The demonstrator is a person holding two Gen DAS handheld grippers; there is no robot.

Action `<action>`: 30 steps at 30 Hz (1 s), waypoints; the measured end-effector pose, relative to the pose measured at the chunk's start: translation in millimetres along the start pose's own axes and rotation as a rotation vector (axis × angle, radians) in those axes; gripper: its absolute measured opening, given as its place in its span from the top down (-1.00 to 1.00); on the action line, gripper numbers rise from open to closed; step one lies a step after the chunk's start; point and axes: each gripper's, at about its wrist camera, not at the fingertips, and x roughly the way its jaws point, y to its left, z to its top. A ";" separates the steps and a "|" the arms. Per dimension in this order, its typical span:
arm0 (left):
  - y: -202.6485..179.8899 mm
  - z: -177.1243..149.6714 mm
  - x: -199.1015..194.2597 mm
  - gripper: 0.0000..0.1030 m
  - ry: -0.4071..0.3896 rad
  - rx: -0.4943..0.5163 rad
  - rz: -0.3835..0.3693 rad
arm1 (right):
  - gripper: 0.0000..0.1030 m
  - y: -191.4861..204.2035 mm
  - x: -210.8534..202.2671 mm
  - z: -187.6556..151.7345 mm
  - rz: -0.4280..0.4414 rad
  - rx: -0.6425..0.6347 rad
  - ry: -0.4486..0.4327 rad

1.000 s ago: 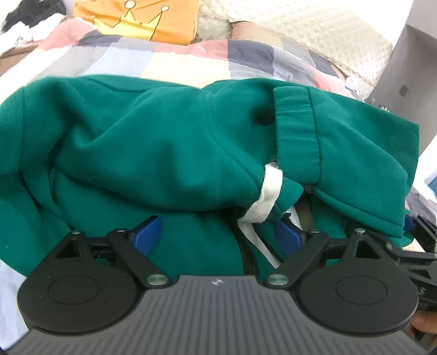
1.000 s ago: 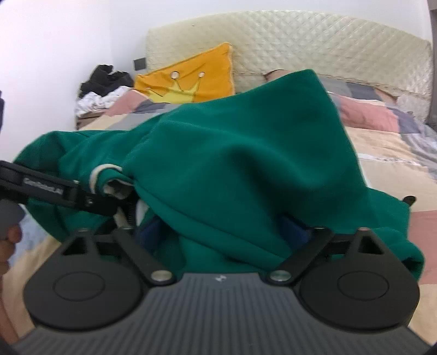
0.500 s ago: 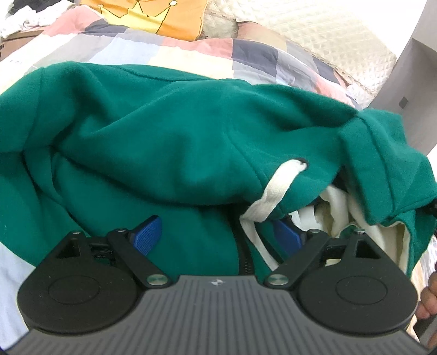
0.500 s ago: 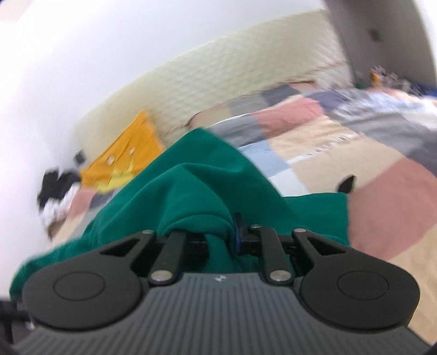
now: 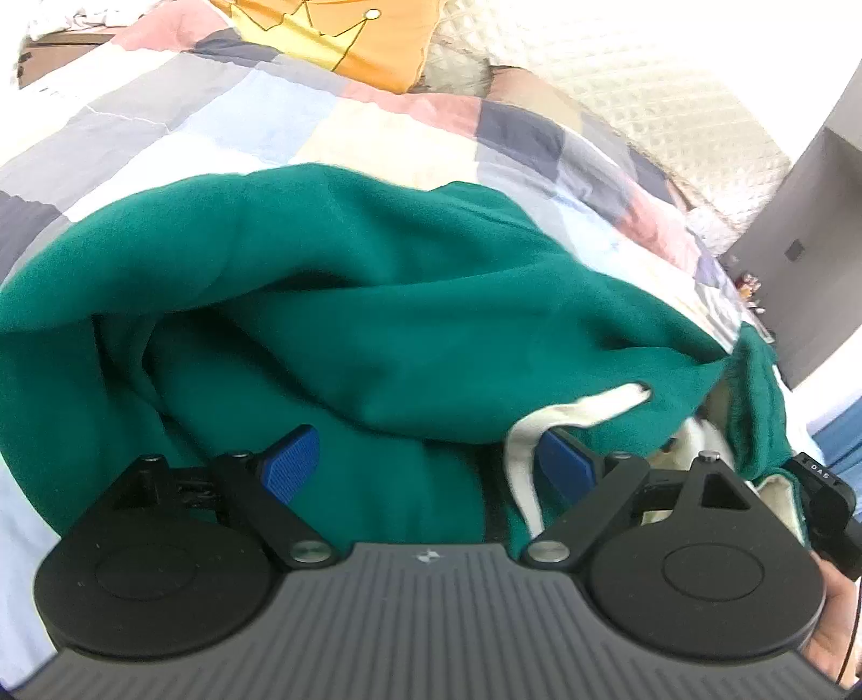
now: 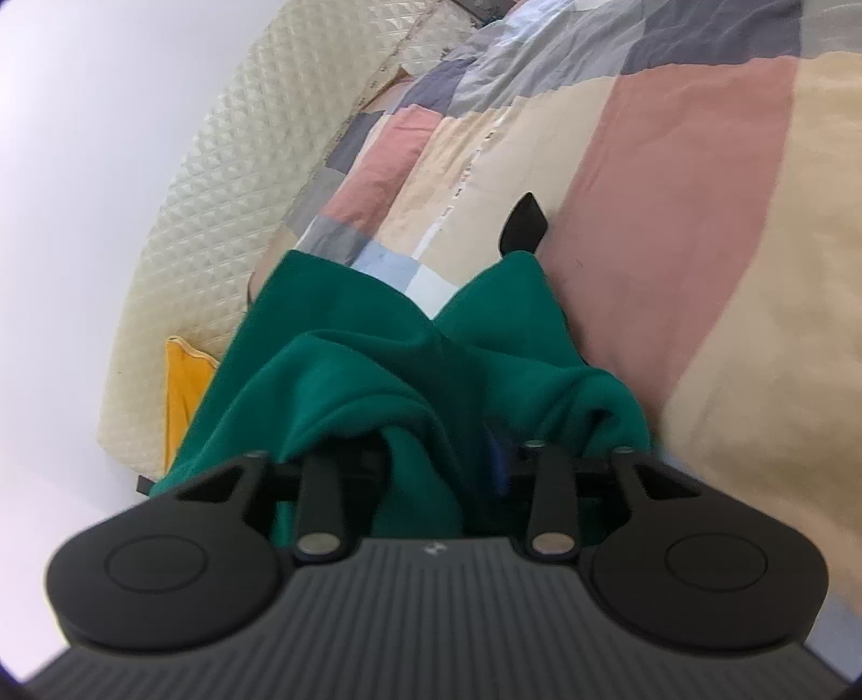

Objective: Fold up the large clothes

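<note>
- Lying bunched on the patchwork quilt (image 5: 301, 124) is a green hoodie (image 5: 377, 301), its white drawstring (image 5: 544, 431) looping down by the left gripper.
- The left gripper (image 5: 425, 457) has its blue pads (image 5: 291, 463) spread wide apart, with green cloth lying between them but not pinched.
- The right gripper (image 6: 431, 468) has its jaws drawn together, clamped on a fold of the hoodie (image 6: 388, 377).
- A yellow crown pillow (image 5: 334, 37) leans by the quilted headboard (image 5: 619, 91).
</note>
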 end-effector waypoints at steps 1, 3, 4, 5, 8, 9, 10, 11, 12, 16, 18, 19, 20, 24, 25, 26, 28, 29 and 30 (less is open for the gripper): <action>-1.7 0.0 -2.4 -0.78 -0.001 0.008 -0.011 | -0.18 2.5 -4.8 -0.6 -0.018 -0.002 -0.004; -5.5 -0.4 -6.9 -0.78 -0.005 0.028 -0.032 | -0.50 7.8 -18.4 -2.0 -0.014 -0.004 -0.020; -7.8 -0.8 -8.5 -0.78 -0.008 0.042 -0.041 | -0.66 10.5 -26.0 -2.5 -0.023 -0.005 -0.025; -12.1 -1.7 -11.5 -0.78 -0.013 0.062 -0.050 | -0.66 14.3 -33.5 -3.0 -0.033 -0.016 -0.027; -24.5 -5.2 -20.1 -0.78 -0.027 0.125 -0.083 | -0.66 33.5 -55.1 -5.6 -0.043 -0.143 -0.038; -30.4 -6.5 -22.7 -0.78 -0.034 0.155 -0.098 | -0.66 40.9 -60.6 -6.7 -0.022 -0.188 -0.048; -35.8 -7.5 -23.6 -0.78 -0.038 0.174 -0.104 | -0.66 50.2 -65.7 -9.3 0.008 -0.230 -0.051; -42.5 -8.2 -23.4 -0.78 -0.039 0.200 -0.112 | -0.66 57.7 -68.7 -12.7 0.036 -0.261 -0.043; -49.7 -8.3 -22.0 -0.78 -0.039 0.223 -0.122 | -0.66 65.9 -68.4 -16.5 0.068 -0.300 -0.023; -82.4 -3.8 -8.3 -0.78 -0.038 0.345 -0.120 | -0.62 89.0 -50.8 -37.9 0.033 -0.486 0.062; -93.4 -2.4 0.3 -0.78 -0.039 0.401 -0.113 | -0.61 92.3 -36.6 -49.4 -0.045 -0.582 0.101; -99.5 -3.0 7.6 -0.78 -0.038 0.433 -0.102 | -0.61 91.6 -31.0 -53.5 -0.076 -0.614 0.109; -104.9 -3.3 14.7 -0.78 -0.034 0.457 -0.088 | -0.61 90.4 -25.8 -54.8 -0.089 -0.629 0.115; -124.3 -8.4 43.7 -0.78 -0.067 0.568 -0.003 | -0.61 93.6 -12.9 -51.6 -0.075 -0.672 0.124; -127.6 -10.5 50.4 -0.77 -0.076 0.589 0.012 | -0.62 94.8 -12.4 -49.9 -0.069 -0.671 0.108; -130.5 -12.3 56.7 -0.77 -0.085 0.609 0.028 | -0.61 96.3 -11.8 -48.8 -0.055 -0.667 0.089; -135.8 -18.3 68.1 -0.59 -0.110 0.659 0.081 | -0.61 100.7 -9.5 -48.3 -0.064 -0.687 0.045; -137.8 -20.3 73.0 -0.46 -0.126 0.676 0.100 | -0.61 102.4 -6.9 -49.4 -0.074 -0.707 0.028; -138.4 -20.6 76.6 -0.13 -0.135 0.677 0.103 | -0.61 102.9 -6.8 -49.8 -0.080 -0.717 0.010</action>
